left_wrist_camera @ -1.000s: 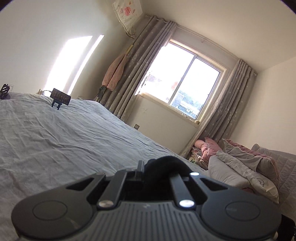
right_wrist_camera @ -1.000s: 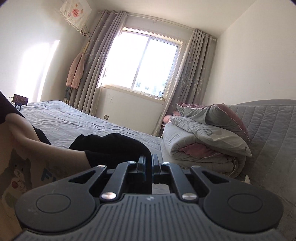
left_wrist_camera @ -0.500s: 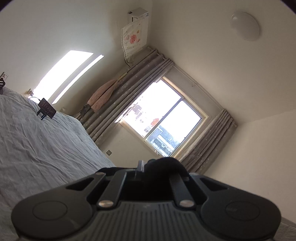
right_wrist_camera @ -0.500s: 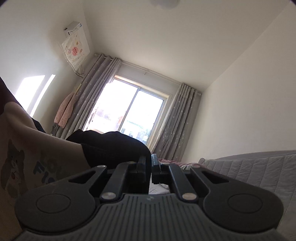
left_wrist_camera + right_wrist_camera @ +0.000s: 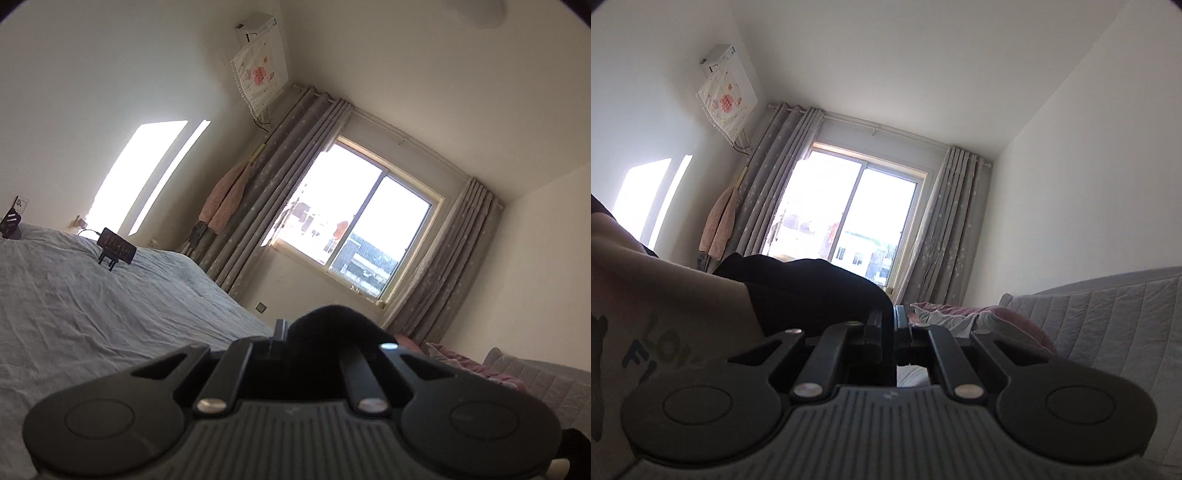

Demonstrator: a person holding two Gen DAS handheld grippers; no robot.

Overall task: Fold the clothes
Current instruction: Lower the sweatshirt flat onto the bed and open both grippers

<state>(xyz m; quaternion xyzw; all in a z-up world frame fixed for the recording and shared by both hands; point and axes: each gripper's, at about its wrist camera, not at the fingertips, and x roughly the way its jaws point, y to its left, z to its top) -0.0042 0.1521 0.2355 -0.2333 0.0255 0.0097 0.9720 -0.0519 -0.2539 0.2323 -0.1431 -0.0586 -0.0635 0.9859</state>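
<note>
On the left lies the grey bed (image 5: 92,314) with a small clock (image 5: 116,250), then the left gripper (image 5: 314,332) and the right gripper (image 5: 894,317) each pinch black cloth (image 5: 812,291), which hides the window (image 5: 849,221) bottom.

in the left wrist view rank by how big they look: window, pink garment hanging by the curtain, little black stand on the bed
1. window
2. pink garment
3. black stand
This is apparent size only; distance from the camera differs.
</note>
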